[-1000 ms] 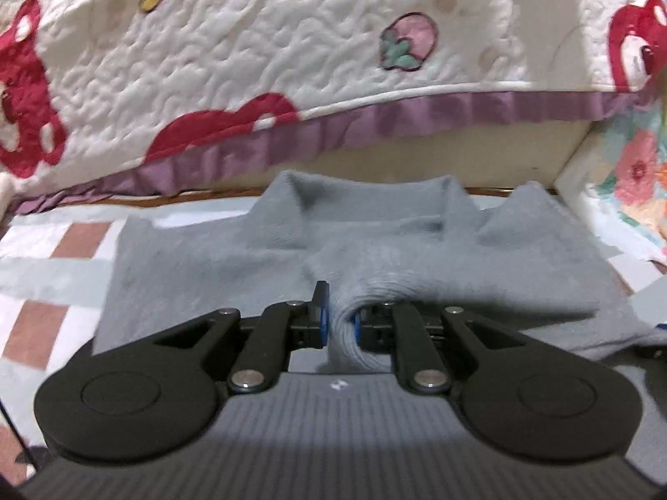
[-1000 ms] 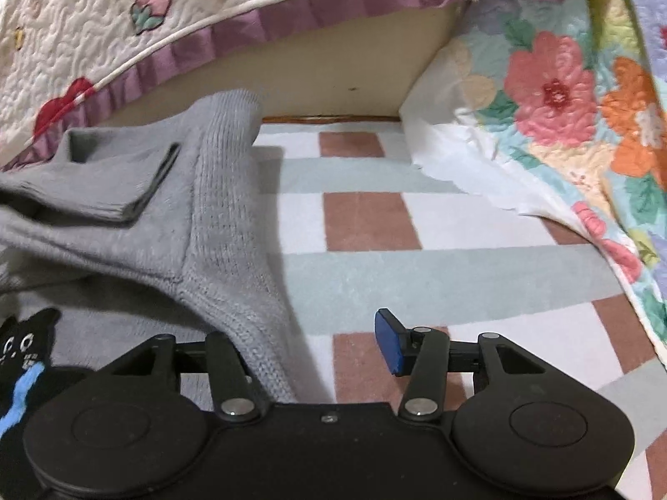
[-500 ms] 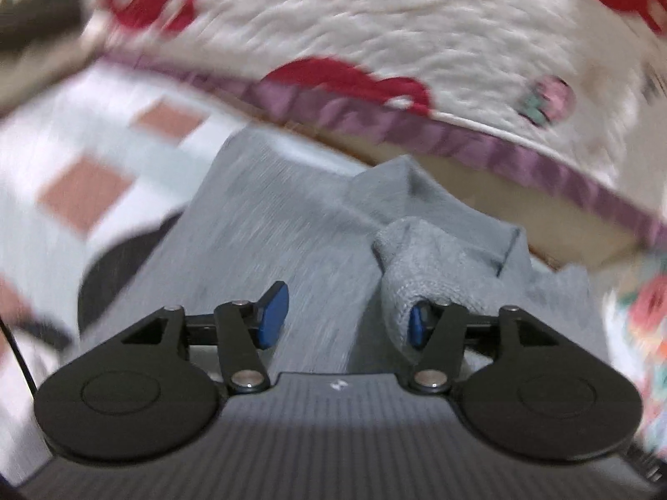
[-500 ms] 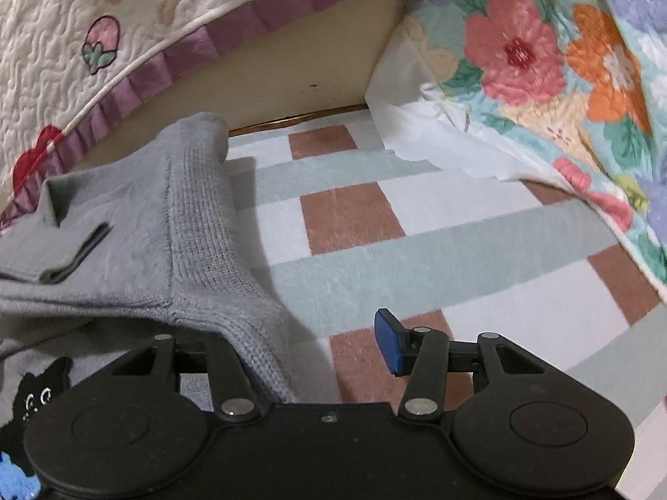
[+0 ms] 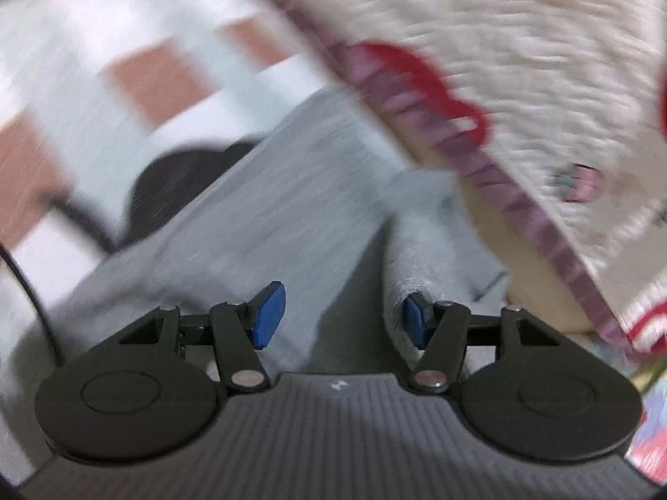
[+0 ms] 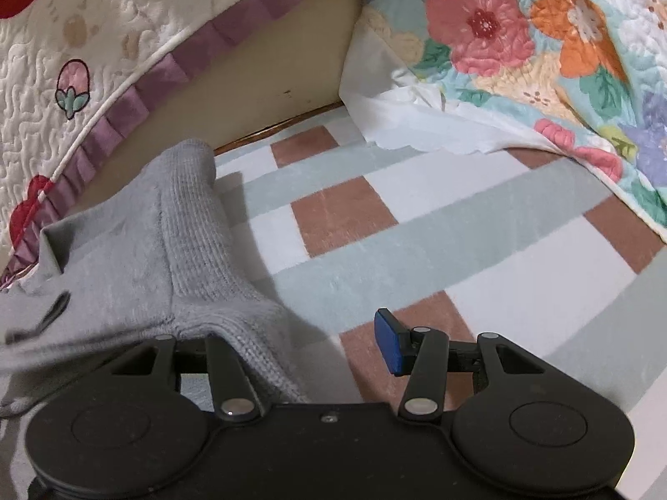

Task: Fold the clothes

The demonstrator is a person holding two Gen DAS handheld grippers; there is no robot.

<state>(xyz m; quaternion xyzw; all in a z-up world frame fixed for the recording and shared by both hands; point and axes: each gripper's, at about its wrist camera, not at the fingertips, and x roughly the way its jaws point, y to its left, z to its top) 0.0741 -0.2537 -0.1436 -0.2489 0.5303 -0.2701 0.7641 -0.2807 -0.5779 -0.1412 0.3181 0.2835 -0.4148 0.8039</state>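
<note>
Our left gripper point(image 5: 337, 316) stands wide apart, gripping nothing; a roll of the grey sweater point(image 5: 292, 191) leans against its right pad point(image 5: 412, 318), probably because the cloth is bunched there. Our right gripper point(image 6: 308, 341) also gapes; the ribbed sleeve point(image 6: 200, 225) drapes over its left finger, clamped by nothing. The sweater lies partly doubled on the checked blanket point(image 6: 417, 241), close against the quilt point(image 6: 62, 41), which fits a fold midway. The left view is blurred.

no readable text, labels or numbers on anything in view.
</note>
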